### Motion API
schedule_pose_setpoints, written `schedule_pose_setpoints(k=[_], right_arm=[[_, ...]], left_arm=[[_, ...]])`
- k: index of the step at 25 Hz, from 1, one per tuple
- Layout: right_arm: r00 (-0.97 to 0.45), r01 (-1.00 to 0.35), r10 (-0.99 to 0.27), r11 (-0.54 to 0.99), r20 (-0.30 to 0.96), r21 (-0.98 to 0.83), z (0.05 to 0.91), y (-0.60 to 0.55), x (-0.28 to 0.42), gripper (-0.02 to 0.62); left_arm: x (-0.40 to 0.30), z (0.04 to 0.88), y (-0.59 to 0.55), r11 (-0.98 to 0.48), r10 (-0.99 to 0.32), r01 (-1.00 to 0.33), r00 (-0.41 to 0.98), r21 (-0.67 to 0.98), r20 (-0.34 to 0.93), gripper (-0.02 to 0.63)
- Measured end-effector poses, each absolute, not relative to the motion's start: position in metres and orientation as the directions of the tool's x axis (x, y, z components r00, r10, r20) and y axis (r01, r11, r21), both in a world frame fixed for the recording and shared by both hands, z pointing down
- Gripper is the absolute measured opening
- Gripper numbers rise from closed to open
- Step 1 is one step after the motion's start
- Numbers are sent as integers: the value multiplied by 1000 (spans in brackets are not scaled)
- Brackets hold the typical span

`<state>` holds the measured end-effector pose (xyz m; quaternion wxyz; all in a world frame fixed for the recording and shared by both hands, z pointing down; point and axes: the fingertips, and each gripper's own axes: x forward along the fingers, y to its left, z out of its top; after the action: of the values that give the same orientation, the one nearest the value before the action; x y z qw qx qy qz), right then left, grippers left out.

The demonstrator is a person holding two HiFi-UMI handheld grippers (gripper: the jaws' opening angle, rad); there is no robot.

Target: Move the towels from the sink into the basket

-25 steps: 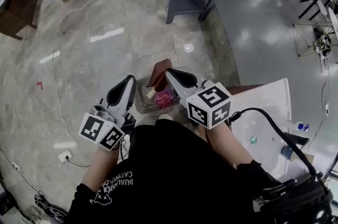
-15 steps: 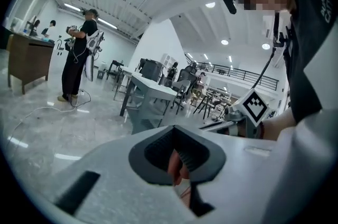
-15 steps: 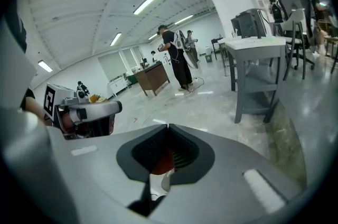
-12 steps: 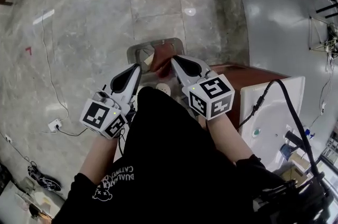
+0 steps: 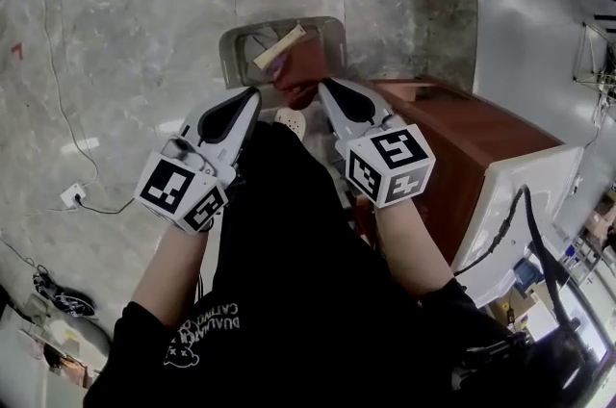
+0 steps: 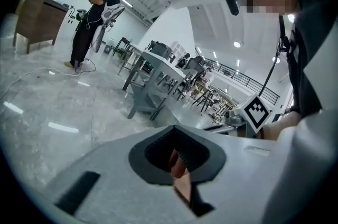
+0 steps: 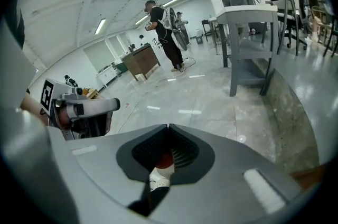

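Right now the left gripper (image 5: 252, 94) and the right gripper (image 5: 324, 87) are both pointing down at a grey basket (image 5: 231, 45) that is sitting on the floor (image 5: 135, 2). Their fingers are squeezed almost together, each pair pinching the same brown-red towel (image 5: 300, 69). The towel is hanging between the two tips, right at the basket's open top. Whether it is touching the inside is hard to tell.
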<state>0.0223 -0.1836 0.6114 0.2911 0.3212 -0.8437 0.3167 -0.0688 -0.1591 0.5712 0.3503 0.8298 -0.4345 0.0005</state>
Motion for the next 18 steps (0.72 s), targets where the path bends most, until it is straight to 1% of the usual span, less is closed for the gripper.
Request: schedule_pose_setpoints(k=[6, 18], right_arm=[[-607, -737, -326, 573, 725, -359, 677, -171, 24, 18], [-581, -733, -241, 570, 777, -371, 807, -160, 41, 18]], left_arm=[[-67, 645, -148, -335, -702, -738, 610, 586, 367, 3], [-43, 780, -149, -265, -689, -716, 610, 646, 392, 3]])
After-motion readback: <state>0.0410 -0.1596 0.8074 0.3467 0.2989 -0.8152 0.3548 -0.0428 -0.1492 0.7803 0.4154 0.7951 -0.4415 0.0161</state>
